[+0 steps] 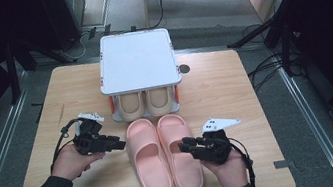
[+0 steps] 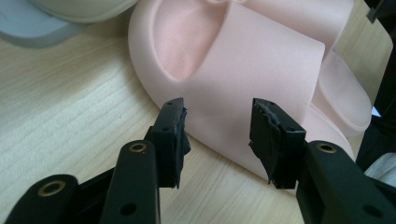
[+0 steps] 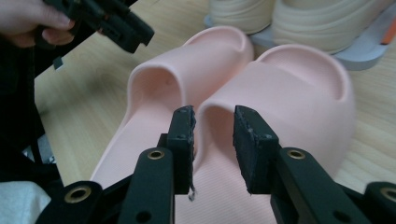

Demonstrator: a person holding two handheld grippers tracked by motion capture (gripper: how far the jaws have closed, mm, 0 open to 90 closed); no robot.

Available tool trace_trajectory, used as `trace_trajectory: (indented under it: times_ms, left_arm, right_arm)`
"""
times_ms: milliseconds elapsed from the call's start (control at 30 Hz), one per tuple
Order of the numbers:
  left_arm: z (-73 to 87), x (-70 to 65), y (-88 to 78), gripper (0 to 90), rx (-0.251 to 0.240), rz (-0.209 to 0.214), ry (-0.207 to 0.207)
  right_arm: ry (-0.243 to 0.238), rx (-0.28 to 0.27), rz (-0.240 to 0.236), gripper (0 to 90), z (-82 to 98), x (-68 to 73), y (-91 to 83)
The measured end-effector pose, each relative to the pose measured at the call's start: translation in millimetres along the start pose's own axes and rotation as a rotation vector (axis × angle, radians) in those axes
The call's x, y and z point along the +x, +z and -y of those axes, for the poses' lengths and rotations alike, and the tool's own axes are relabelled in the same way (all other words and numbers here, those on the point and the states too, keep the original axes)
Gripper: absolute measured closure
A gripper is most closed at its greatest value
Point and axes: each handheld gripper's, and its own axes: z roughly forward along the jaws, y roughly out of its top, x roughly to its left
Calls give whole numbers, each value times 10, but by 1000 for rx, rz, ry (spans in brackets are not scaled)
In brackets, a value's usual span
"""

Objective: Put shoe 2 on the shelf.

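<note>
Two pink slippers: being kept side by side, touching, on the wooden table [image 1: 77, 87], between the two grippers.
Left pink slipper [image 1: 148, 157]: being flanked by the left gripper just beside its outer edge; toe end pointing away from the person.
Right pink slipper [image 1: 180, 154]: being flanked by the right gripper at its outer edge, near the strap.
Left gripper [image 1: 121, 144]: being held in the left hand [image 1: 71, 161], jaws pointing across at the left pink slipper; nothing is being gripped.
Left jaws: being held fairly wide apart; in the left gripper view the strap side of the slipper [image 2: 243, 84] is being framed beyond the gap, with no pad pressing on it.
Right gripper [image 1: 183, 146]: being held in the right hand [image 1: 229, 169], jaws pointing at the right pink slipper; nothing is being gripped.
Right jaws: being held moderately apart; in the right gripper view the slipper's opening [image 3: 280, 102] is being seen past the gap, and whether the tips are touching the sole cannot be told.
Beige slippers [image 1: 146, 104]: being stored as a pair on the lower level of the rack, beyond both grippers and just past the pink toes.
White rack [image 1: 136, 60]: being stood at the far side of the table, its flat top covering the beige pair.
Cables: being trailed from each gripper back toward the wrists.
Dark sleeves: being worn on both forearms, behind the grippers.
</note>
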Motion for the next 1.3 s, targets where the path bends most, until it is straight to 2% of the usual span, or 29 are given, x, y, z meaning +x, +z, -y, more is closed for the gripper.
trace_trajectory:
  times_ms: [100,333,433,533,633,733,833,1033,1067,1300]
  left_arm:
    - [6,2,-8,551,1,0,3]
    - [11,-12,-31,536,-5,8,10]
    - [11,-15,-28,537,-3,9,15]
    - [11,-19,-33,536,-3,11,17]
    - [9,-22,-38,536,-11,8,18]
    - [7,-22,-38,536,-9,8,21]
    - [6,-23,-32,536,-5,9,19]
    - [7,-21,-33,536,-7,11,16]
    - [7,-22,-31,534,-7,9,13]
    - [4,-24,-25,527,-7,6,10]
  right_arm:
    - [-9,10,-4,664,39,80,56]
    - [-4,25,-4,606,114,169,186]
    - [-26,35,4,591,116,209,244]
    - [-23,42,20,555,124,227,306]
    - [-17,41,60,495,131,230,399]
    - [-5,36,92,483,129,220,465]
    - [33,23,104,443,130,213,554]
    - [67,12,149,406,113,240,694]
    - [70,11,150,405,112,246,711]
    - [66,-11,251,392,113,344,813]
